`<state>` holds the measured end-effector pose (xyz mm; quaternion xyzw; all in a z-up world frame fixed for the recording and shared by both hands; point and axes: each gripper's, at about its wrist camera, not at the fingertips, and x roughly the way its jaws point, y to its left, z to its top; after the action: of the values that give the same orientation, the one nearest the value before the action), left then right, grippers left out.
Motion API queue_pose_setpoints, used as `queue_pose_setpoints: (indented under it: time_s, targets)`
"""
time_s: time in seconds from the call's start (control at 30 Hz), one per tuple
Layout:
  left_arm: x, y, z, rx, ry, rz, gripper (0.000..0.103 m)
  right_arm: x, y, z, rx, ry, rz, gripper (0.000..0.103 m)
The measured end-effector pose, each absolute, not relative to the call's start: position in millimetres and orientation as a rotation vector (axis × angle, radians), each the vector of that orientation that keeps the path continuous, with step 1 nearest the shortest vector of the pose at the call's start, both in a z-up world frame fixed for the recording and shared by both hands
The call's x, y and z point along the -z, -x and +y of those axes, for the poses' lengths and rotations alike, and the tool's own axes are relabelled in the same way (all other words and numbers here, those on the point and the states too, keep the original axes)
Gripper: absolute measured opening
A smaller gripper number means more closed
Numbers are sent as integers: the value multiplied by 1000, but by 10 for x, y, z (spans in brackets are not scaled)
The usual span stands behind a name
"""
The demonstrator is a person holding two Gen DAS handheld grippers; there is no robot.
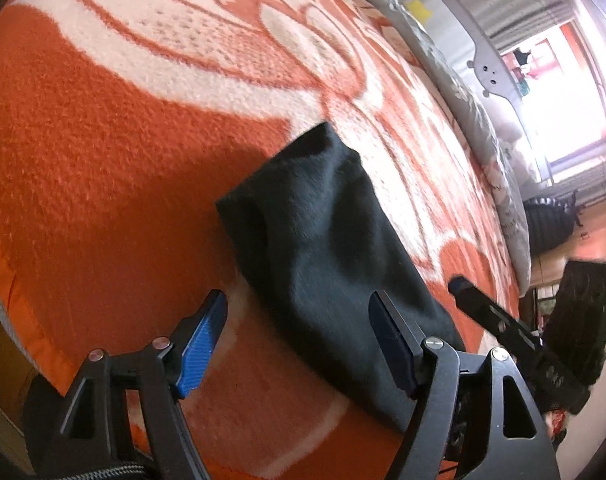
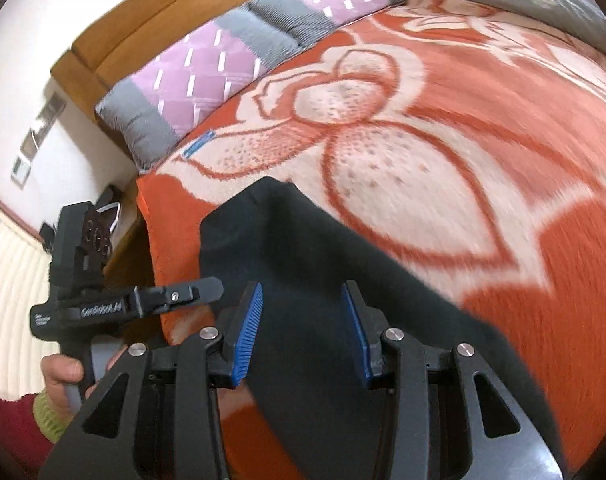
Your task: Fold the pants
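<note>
I judge the folding is partway or nearly done: the pants (image 1: 327,248) lie as a narrow dark bundle on the blanket (image 1: 103,160), near the blanket's orange edge and pointing in toward its big flower. Both my tools hang just above the near end of the pants. My left gripper (image 1: 299,340) has its jaws wide apart and grips nothing; one blue pad is over bare blanket, the other over the cloth. My right gripper (image 2: 303,332) is likewise spread, jaws open above the pants, holding nothing that I can see. Whether either pad touches the cloth I cannot tell.

The next move, as I read it, calls for closing on the near end of the pants with both jaws and carrying it over toward the far end, keeping the edges square, or else pressing the bundle flat.

The blanket is fuzzy, orange and cream, spread on a bed. Beyond the pants lie pillows (image 2: 207,76) against a wooden headboard (image 2: 151,20). A grey quilt (image 1: 471,112) runs along the blanket's far side, a bright window (image 1: 563,92) past it.
</note>
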<state>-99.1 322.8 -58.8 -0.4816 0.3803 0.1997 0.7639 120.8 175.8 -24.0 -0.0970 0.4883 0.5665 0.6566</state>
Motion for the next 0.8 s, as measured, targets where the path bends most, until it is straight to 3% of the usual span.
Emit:
queue_pose_setpoints:
  time_s: [0.4,0.5,0.63,0.73,0.8]
  targets:
    - [786,886,3435,-458,1076,793,72,665,-1427,2687,-1392,471,1170,42]
    - [787,814,3457,-476,1049,790,66,742,-1457,2798,-1428,471,1195,42]
    - [807,739,3503,-504,1008,801,46,786,-1409,2899,-1463,502,1211,42]
    - [809,671,3532,-479,1011,803,31,767,-1376,2898,-1485,486,1200,29]
    - [771,655,3514,-472,997,799,27,725,-1352,2838,-1491,478,1178,22]
